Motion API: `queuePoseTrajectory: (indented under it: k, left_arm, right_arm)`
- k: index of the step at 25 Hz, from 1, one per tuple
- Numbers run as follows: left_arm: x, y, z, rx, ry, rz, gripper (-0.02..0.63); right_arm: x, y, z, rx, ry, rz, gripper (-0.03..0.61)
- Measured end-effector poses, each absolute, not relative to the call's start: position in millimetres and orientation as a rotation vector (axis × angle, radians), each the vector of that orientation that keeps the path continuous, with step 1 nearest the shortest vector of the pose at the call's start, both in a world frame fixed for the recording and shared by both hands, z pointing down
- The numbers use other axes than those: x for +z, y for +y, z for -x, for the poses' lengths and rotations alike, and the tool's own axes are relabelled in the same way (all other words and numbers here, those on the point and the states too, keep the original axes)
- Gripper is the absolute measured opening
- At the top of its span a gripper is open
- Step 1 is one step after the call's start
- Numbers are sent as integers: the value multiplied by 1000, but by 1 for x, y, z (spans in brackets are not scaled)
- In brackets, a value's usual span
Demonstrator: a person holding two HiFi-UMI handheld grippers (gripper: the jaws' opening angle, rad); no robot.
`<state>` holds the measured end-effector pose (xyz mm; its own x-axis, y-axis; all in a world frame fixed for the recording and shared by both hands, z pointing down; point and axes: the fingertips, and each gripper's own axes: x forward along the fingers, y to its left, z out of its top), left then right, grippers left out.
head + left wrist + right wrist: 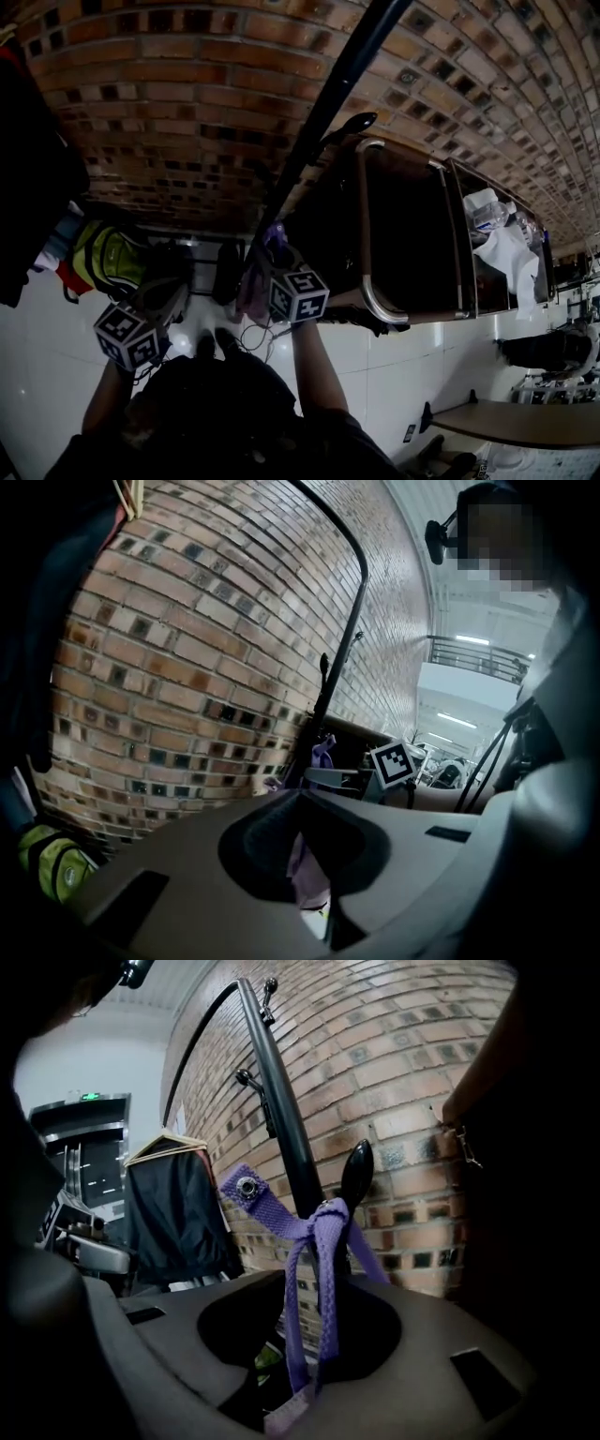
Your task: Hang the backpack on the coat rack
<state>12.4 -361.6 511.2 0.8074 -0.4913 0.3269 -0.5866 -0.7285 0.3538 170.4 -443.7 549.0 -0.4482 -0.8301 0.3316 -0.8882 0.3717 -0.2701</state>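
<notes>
Item: backpack (251, 284), lilac, held up close to the coat rack (281, 1110), low beside its black pole.

Strap (323, 1269): purple webbing with a metal eyelet. It rises from the right gripper (292, 1401), whose jaws are clamped on it. Its knotted top lies in front of a rounded hook (357, 1168); whether it is caught on the hook cannot be told.

Left gripper (309, 892): jaws closed on a fold of lilac fabric.

Surroundings: brick wall (187, 112) behind the rack; dark jacket (178, 1204) on a wooden hanger; yellow-green bag (108, 258) to the left; brown-framed cabinet (412, 234) to the right.
</notes>
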Motion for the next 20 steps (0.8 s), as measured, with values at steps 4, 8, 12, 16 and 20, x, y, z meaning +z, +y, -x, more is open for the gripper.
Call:
queuePoseTrajectory:
  k: [4,8,12,16,20]
  left_arm:
    - [505,-350,-17,285,-777,-2564,21]
    - [500,-344,-15,281,-759,-2593,21]
    - [490,-345,-6,279,-761,-2624,21]
    - [483,-346,-4,247,-706,-2641,21]
    - [476,-349,-2,215,-674,-2669,21]
  right_arm:
    - [541,-422,-187,599,-2435,-1686,125]
    - [523,-395,-202,545,-2407,-1809,127]
    - [491,-367,-197,480,-2440,-1899,127]
    - [458,-342,-175,438,-2552,-1912,123]
    - [437,-330,-150,416,-2602,-1893,97]
